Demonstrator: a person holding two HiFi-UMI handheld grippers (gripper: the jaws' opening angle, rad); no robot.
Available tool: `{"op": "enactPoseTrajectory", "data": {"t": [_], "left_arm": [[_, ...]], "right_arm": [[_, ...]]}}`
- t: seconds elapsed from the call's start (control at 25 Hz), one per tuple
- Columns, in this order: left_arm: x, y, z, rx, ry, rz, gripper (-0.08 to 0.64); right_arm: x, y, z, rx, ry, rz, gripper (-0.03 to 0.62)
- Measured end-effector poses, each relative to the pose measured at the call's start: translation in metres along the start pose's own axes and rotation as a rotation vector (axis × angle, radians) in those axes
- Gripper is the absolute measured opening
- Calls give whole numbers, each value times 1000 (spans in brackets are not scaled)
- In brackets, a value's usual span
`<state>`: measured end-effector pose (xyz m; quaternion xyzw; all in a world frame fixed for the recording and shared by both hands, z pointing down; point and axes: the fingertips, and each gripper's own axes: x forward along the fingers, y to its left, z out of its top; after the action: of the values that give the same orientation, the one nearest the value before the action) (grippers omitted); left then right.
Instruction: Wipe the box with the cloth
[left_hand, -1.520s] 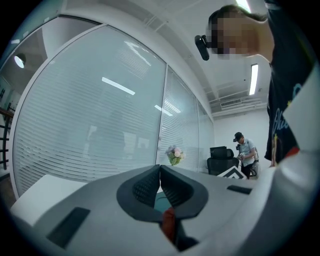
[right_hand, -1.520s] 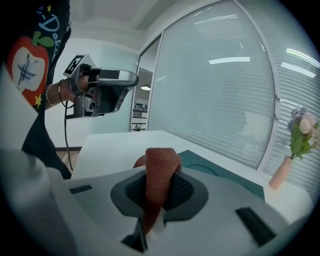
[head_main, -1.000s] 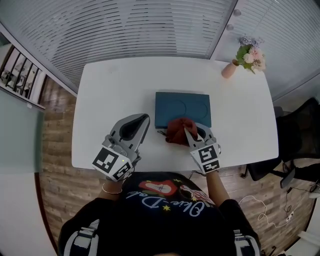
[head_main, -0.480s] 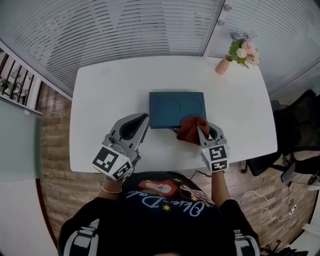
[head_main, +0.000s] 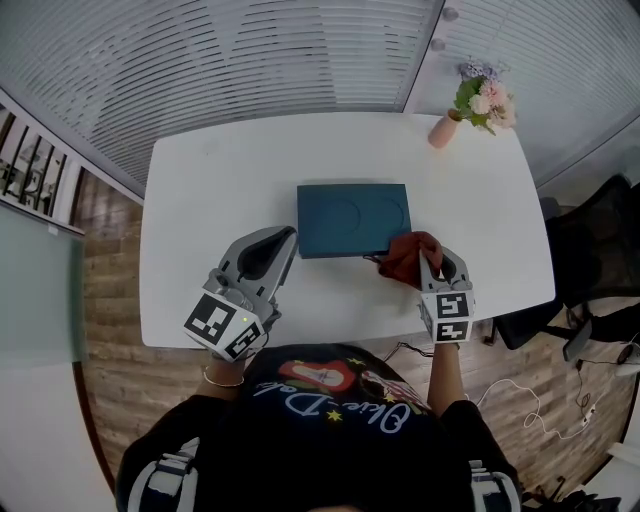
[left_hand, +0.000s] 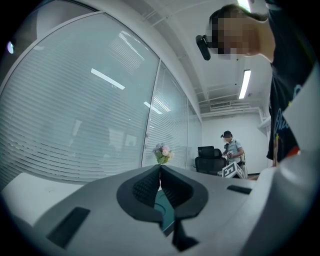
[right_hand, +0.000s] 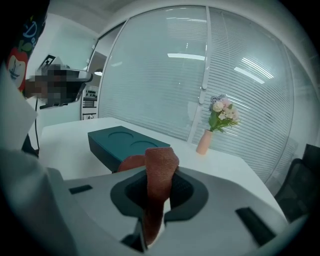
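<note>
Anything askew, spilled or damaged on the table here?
Nothing stands out. The box lies flat on the table, the vase stands upright, and the right gripper grips the cloth by the box's corner.

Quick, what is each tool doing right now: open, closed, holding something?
Left tool: closed, holding nothing.
Right tool: closed on the rust-red woven cloth.
</note>
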<state>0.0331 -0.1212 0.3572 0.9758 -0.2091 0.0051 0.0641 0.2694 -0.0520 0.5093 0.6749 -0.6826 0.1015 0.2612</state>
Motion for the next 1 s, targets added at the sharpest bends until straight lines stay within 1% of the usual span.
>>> {"op": "enactPoseTrajectory", "data": {"t": [0.16,0.32,0.44,0.56,0.68,0.8,0.92,1.0], "left_arm": [[0,1,0,0,-5,-9,5],[2,2,0,0,-3,-17,5],[6,3,-1,-1,-2,-20,5],[7,4,-1,-2,1,-22,5],[5,3,-2,-7,3,-22,5],[3,3,-4,-11,6,-20,5],[1,4,-6,-18,10,-14,5],[0,6,-8,-21,18,-9,5]], "right_arm": [[-13,-21,2,28,-1,-71,43],[-27,-34,12,44,-30,-115,43],[-39,-44,26,71,-85,-146,43],[-52,-52,45,128,-167,-173,43],[-66,-54,66,173,-247,-172,43],[-76,-51,83,209,-309,-154,43],[-78,-44,92,245,-332,-110,38],[-76,-41,93,247,-327,-89,37]]}}
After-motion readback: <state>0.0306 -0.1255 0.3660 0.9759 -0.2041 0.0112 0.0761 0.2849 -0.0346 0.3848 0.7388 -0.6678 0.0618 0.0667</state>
